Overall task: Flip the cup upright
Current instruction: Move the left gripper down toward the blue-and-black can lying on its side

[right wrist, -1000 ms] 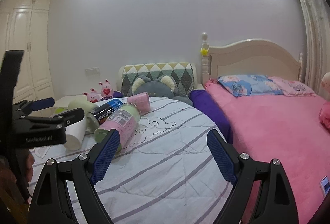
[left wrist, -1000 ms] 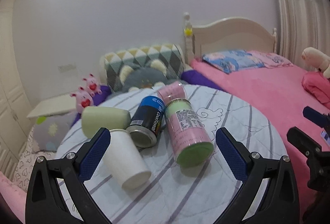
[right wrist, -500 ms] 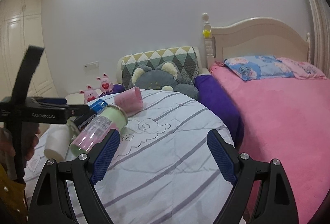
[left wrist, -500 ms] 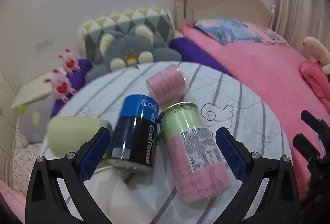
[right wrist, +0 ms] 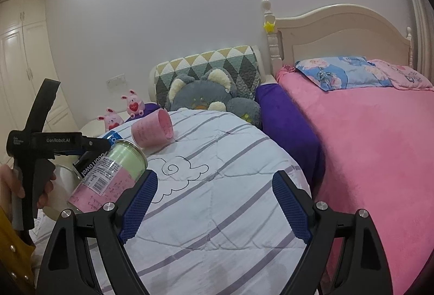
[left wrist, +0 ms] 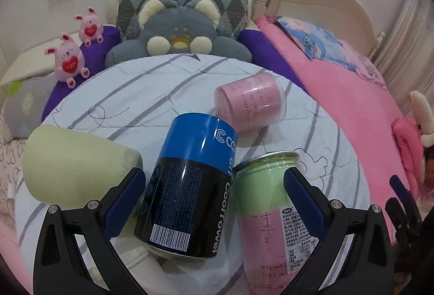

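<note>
A pink cup (left wrist: 251,105) lies on its side on the round striped quilted table (left wrist: 135,97); it also shows in the right wrist view (right wrist: 153,131), its mouth facing right. A pale green cup (left wrist: 78,162) lies on its side at the left. A blue-black can (left wrist: 190,183) and a green-pink can (left wrist: 265,208) lie between the open jaws of my left gripper (left wrist: 214,194), which hovers just above them, empty. My right gripper (right wrist: 214,202) is open and empty over the table's right part, apart from the cups. A white cup (right wrist: 61,192) is mostly hidden.
A grey plush cushion (left wrist: 176,37) and two pink bunny toys (left wrist: 69,59) sit past the table's far edge. A pink bed (right wrist: 379,145) lies to the right. The left gripper's body and hand (right wrist: 32,159) show at the left of the right wrist view.
My left gripper has moved forward and lower over the cans, which now fill its view; the white cup has dropped out of sight below. My right gripper has moved forward toward the table.
</note>
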`<state>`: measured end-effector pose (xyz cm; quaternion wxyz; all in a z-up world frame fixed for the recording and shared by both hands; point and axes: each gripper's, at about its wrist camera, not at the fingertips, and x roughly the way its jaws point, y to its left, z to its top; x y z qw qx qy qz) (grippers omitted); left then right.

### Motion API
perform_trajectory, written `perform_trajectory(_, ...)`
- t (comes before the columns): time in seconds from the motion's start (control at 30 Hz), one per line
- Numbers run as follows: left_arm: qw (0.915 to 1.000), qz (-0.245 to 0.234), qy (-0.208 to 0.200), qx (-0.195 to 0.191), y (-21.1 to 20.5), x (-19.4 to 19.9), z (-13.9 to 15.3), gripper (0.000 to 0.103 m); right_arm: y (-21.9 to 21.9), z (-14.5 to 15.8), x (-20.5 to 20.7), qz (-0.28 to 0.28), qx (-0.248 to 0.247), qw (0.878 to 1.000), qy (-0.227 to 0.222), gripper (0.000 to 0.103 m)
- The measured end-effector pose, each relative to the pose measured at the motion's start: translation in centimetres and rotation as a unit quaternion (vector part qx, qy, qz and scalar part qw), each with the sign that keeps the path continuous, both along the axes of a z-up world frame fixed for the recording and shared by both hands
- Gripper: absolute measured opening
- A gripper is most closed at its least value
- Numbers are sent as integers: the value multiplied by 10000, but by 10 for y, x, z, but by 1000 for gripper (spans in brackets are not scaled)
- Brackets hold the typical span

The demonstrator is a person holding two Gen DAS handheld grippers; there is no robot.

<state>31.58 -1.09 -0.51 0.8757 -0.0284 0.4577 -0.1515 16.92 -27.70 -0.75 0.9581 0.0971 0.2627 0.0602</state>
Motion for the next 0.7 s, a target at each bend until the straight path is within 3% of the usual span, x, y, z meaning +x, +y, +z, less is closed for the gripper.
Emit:
perform_trajectory(0.4, 9998, 136, 126, -40, 14, 1, -4, 103, 1, -2, 0, 65, -11, 10000, 49, 88)
perform_trajectory(0.6, 9985, 269, 102, 460, 14, -1, -10, 103, 6, -2, 1, 99, -61, 9999, 74, 88)
perform_trajectory(0.7, 9954, 245, 143, 910, 7, 2, -18, 103, 9, -3, 0, 115, -70, 9998, 114, 88)
